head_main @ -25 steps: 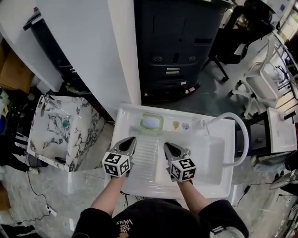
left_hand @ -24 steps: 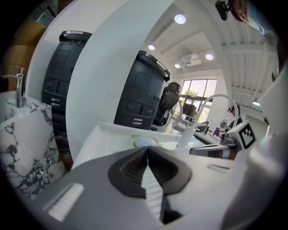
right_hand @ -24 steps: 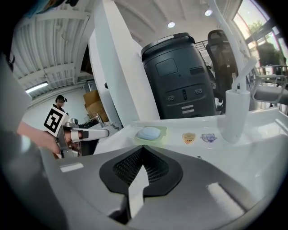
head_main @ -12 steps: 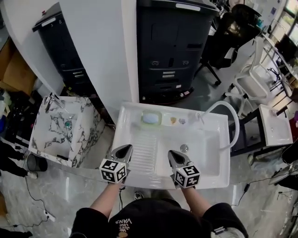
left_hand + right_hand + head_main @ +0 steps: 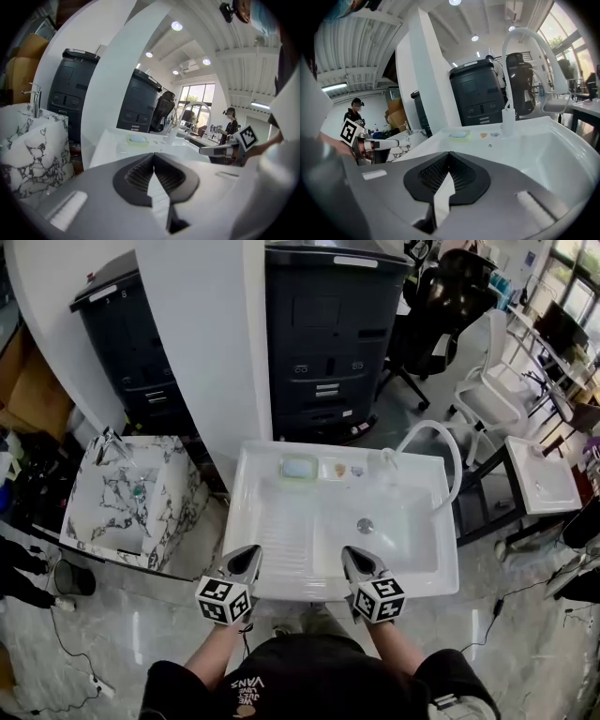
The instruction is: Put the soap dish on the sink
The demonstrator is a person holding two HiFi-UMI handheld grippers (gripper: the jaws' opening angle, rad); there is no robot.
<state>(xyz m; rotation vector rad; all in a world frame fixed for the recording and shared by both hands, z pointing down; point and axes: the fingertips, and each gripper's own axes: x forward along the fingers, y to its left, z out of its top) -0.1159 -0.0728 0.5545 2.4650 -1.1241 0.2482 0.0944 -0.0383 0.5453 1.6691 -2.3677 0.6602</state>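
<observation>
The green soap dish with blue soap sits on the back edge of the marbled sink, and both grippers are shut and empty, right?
No. The head view shows the green soap dish on the back edge of the white sink, not the marbled sink. The left gripper and right gripper are shut and empty.

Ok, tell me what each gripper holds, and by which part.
Nothing. The left gripper and right gripper are both shut and empty; the soap dish sits on the sink, at its back ledge, untouched.
</observation>
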